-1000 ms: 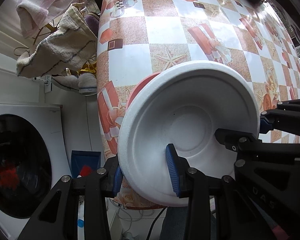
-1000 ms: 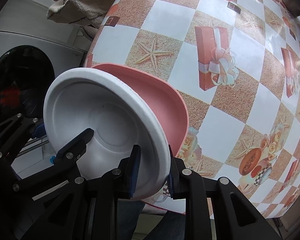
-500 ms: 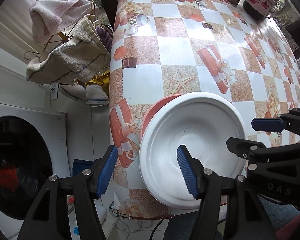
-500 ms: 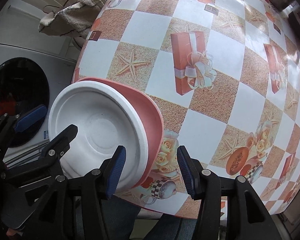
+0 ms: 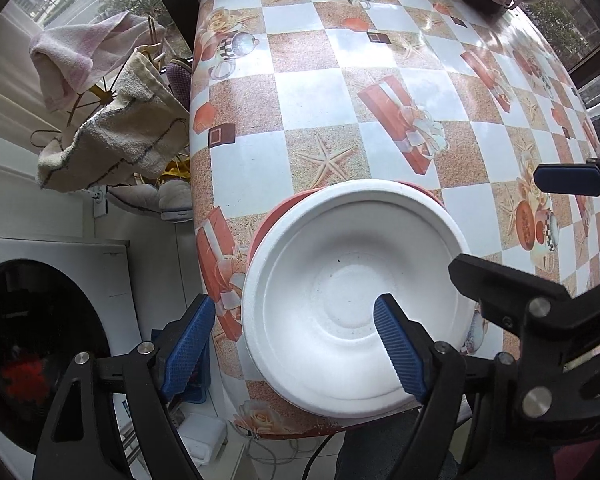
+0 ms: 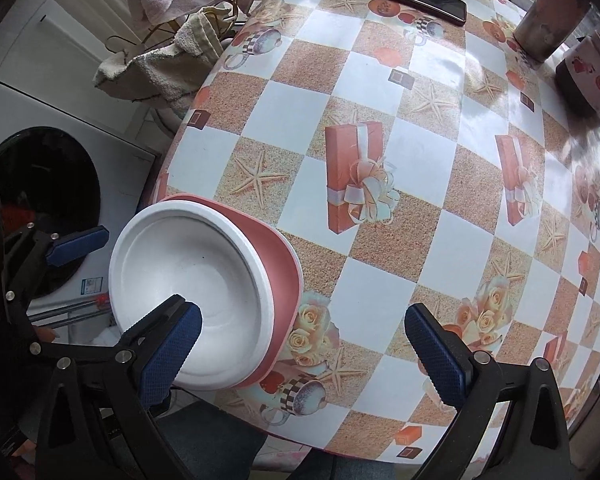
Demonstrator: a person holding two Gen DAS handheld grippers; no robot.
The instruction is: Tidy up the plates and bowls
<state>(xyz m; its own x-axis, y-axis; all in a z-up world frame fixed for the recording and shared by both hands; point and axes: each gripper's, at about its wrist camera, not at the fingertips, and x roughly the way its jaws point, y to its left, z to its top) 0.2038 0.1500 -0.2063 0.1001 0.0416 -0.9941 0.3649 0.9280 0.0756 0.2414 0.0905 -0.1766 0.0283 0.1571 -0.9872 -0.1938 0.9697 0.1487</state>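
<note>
Where white bowl (image 5: 352,292) covers pink plate (image 6: 284,276), only rim shows | both tools released

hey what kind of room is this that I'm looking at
Probably a home kitchen or utility corner: a dining table under a patterned oilcloth, a front-loading washing machine beside it, and towels hung to dry by the window.

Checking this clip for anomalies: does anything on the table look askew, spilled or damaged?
Nothing is spilled or broken. The white plate sits off-centre in the pink plate, and the stack lies at the near corner of the table, the white rim seeming to overhang its edge. Both tongs are open, clear of it.
</note>
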